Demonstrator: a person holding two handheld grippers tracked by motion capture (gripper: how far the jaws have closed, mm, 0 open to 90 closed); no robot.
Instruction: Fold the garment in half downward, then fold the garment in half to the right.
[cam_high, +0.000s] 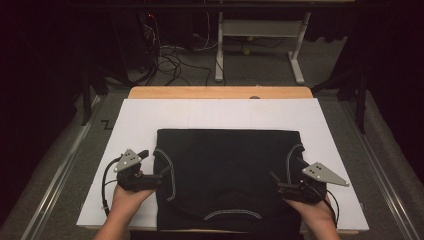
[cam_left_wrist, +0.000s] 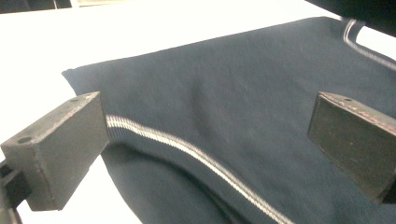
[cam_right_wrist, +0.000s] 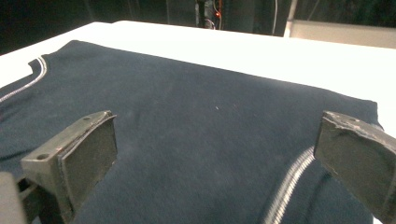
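A dark navy garment (cam_high: 227, 170) with white piping lies folded flat on a white board (cam_high: 140, 120). My left gripper (cam_high: 157, 165) is at the garment's left edge, held in a hand, jaws open. In the left gripper view the jaws of the left gripper (cam_left_wrist: 208, 140) stand wide apart over the garment (cam_left_wrist: 233, 93) and a white piped seam (cam_left_wrist: 187, 149), with nothing pressed between them. My right gripper (cam_high: 286, 172) is at the garment's right edge, also open. The right gripper view has the right gripper (cam_right_wrist: 217, 158) spread above the cloth (cam_right_wrist: 201, 116), not gripping it.
The white board rests on a wooden table (cam_high: 220, 92). Behind it stand a white desk frame (cam_high: 260, 30) and tangled floor cables (cam_high: 170, 60). Metal rails (cam_high: 60, 170) run along both sides. Bare board (cam_high: 220, 112) lies beyond the garment.
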